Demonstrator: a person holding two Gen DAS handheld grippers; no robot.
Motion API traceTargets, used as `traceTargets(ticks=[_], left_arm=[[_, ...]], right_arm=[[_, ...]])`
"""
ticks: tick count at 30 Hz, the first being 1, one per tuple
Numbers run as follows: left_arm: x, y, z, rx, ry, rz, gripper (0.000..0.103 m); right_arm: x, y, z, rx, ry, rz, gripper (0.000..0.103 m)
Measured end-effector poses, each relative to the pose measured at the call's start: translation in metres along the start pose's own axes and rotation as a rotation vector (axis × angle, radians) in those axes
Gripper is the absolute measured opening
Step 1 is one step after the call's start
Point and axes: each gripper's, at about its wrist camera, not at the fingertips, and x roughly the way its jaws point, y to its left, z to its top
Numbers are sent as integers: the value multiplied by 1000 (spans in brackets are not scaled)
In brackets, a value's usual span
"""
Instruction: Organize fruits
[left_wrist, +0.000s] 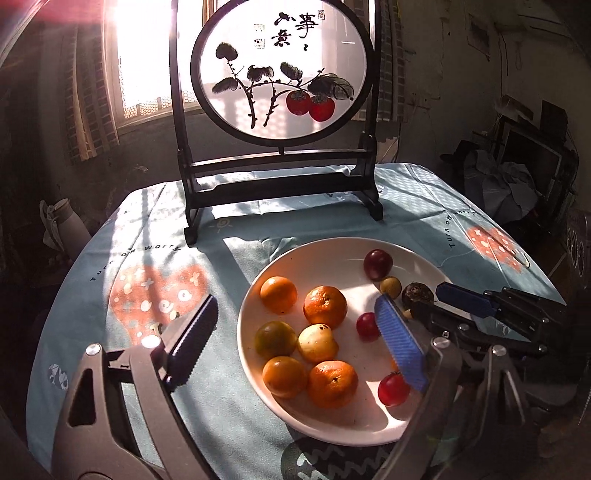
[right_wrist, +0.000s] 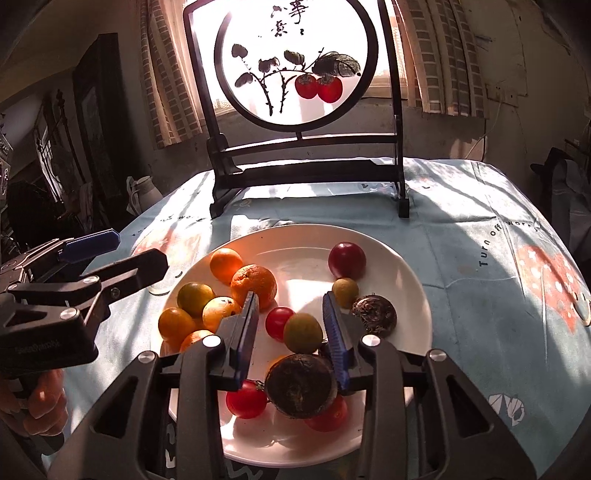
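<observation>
A: State of the right hand-held gripper (right_wrist: 291, 332)?

B: Jaws apart, low over the plate (right_wrist: 406, 273). A dark round fruit (right_wrist: 301, 386) sits between the finger bases, touching the right finger; whether it is gripped, I cannot tell. A greenish fruit (right_wrist: 303, 332) and a cherry tomato (right_wrist: 279, 323) lie between the fingertips.

A: The left hand-held gripper (left_wrist: 295, 332)?

B: Spread wide, holding nothing. One finger hangs over the bench (left_wrist: 229, 406), the other over the plate.

A: Where are the fruits?

B: All on the plate: oranges (left_wrist: 325, 306) grouped on its left, a plum (left_wrist: 377, 264) at the far side, tomatoes on the near right. A screen (left_wrist: 280, 110) stands behind.
</observation>
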Motion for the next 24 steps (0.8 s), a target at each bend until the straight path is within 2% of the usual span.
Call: traceTargets(ticks=[1,8,9,15,21,24], left_arm=[[-4,1,-1,-1,-4,6,90],[-41,9,-19,-22,-23,16,97],[-47,9,-23,-23,-24,20,99],[-81,8,-63,-48,-19,31,101],[-91,-4,-105,-45,38,51,101],[-92,-11,-122,-33,59,45,101]], right_arm=[[-2,1,0,3,2,2,54],[-37,10,-9,-14,13,-6,60],[-44,11,-14,-19,19,-13,66],[-80,18,-63,-87,56,-37,66],[-102,21,-116,-130,119,-24,66],[-116,23,-129,-133,106,2,66]])
